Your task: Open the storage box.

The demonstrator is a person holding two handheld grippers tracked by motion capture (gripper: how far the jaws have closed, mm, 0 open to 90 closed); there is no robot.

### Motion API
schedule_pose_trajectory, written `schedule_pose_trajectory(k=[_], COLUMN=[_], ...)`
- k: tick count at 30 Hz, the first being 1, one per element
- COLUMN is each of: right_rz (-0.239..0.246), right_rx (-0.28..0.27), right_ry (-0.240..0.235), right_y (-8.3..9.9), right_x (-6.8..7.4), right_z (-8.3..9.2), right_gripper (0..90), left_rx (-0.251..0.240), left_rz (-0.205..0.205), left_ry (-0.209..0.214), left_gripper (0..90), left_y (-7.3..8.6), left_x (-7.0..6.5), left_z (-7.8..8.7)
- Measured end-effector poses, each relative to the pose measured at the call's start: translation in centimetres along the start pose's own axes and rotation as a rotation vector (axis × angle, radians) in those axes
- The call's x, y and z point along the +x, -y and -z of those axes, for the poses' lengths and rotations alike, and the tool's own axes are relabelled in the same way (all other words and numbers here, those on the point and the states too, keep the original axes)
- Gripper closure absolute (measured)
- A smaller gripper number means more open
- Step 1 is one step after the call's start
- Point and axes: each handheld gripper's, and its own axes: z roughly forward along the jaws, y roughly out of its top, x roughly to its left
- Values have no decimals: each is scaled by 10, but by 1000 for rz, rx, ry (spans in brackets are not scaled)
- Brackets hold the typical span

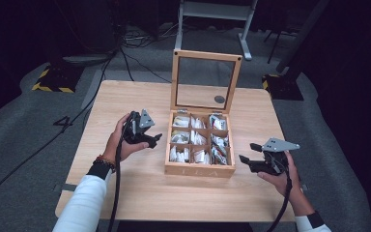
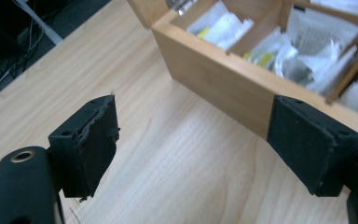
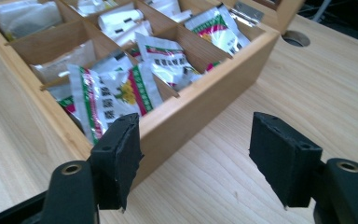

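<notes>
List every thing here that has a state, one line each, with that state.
wooden box: lid up, open.
lid: stands upright behind the compartments.
sachets: lying in the compartments, none taken out.
left gripper: open, nothing between its fingers.
right gripper: open, nothing between its fingers.

Dim room, grey carpet

A pale wooden table (image 1: 140, 193) stands mid-frame; black cables (image 1: 125, 46) and a white metal frame (image 1: 217, 14) lie beyond, top centre.
</notes>
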Motion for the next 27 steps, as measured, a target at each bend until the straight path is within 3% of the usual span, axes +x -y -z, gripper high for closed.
schedule_pose_trajectory(k=[6,8,13,15,16,18,20,22,24,27], right_rz=[36,44,61,69,77,80,92,95,98,105], right_rx=[-12,-9,-5,-3,0,1,9,12,22,31], right_ry=[-41,-53,-73,-82,-92,-97,-111,-115,-122,-123], right_y=[-12,-14,-19,-22,-24,-25,-28,-28,-30,-30], right_x=[15,19,27,31,35,37,41,43,46,48], right_z=[-4,-7,-13,-15,-19,-20,-26,-27,-32,-35], right_gripper=[338,337,336,334,333,333,331,331,330,329], left_rx=[43,54,75,91,81,77,81,96,115,116], left_rz=[-21,-19,-26,-15,28,34,13,13,32,2], left_ry=[28,60,83,100,137,142,108,121,166,134], left_gripper=[173,173,173,171,171,171,176,171,174,169], left_y=[26,40,53,57,60,62,69,71,74,80], left_x=[-16,-24,-32,-33,-32,-31,-36,-37,-37,-44], left_z=[0,1,3,4,7,8,10,9,8,9])
